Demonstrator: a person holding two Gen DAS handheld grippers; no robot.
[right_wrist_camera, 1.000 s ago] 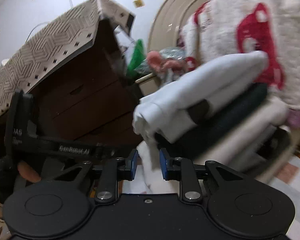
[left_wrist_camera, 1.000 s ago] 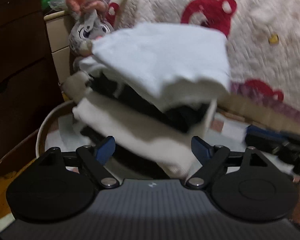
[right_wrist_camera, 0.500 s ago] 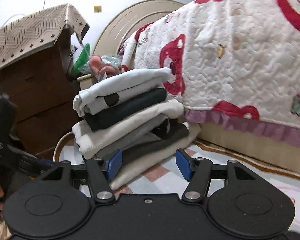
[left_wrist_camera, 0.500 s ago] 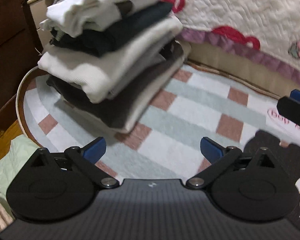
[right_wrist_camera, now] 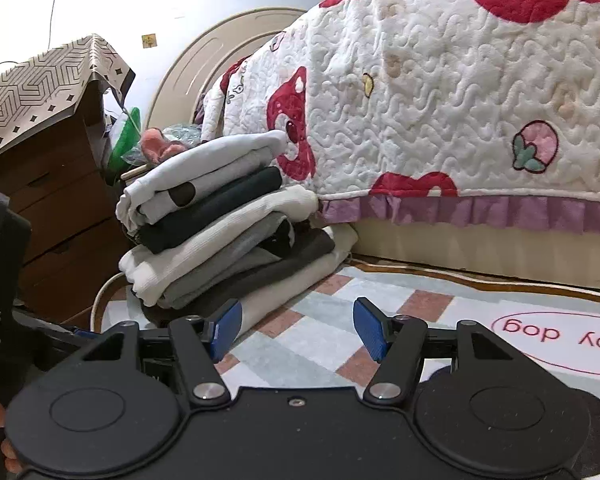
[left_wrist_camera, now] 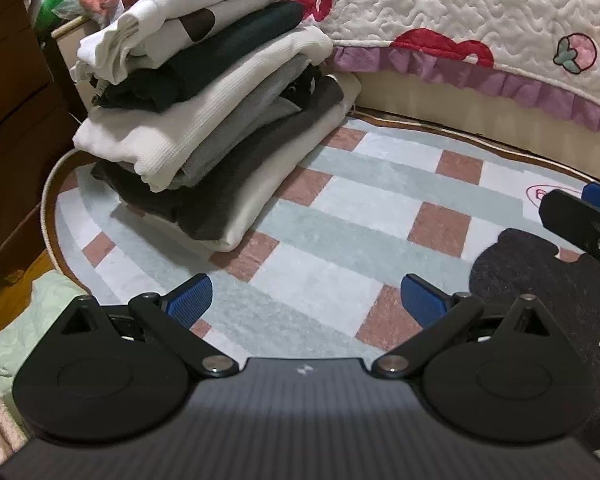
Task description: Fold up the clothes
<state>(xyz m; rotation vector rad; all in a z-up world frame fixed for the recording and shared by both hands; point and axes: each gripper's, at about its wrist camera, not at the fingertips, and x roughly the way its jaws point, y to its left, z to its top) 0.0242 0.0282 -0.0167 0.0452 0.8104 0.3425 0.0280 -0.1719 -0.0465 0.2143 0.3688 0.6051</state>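
We see one main danger: the stack of folded clothes [left_wrist_camera: 204, 120] is tall and it leans. Its upper layers hang out toward the near left, past the edge of the layers below, so a small push there could make the top pieces slide off and open their folds. We judge that such a push could come from either tool if it passes low beside the stack. A second danger is the dark garment [left_wrist_camera: 540, 280] lying at the near right on the rug [left_wrist_camera: 360, 208]. If we pull it up carelessly, it may drag across the rug and catch the bottom of the stack, although the two are apart now.

The left tool [left_wrist_camera: 306, 300] has its jaws wide apart with nothing between them, only the rug below. The right tool [right_wrist_camera: 298, 330] is also spread and empty; its left pad appears in front of the lowest layers of the stack, but we cannot tell whether it touches them.

The stack stands on the far left part of the checked rug, just beside the bed [right_wrist_camera: 460, 240] with its quilted cover [right_wrist_camera: 440, 92] and near a brown chest of drawers [right_wrist_camera: 52, 216]. It has white, cream, black and grey layers, folded flat. The top white piece shows a round dark spot.
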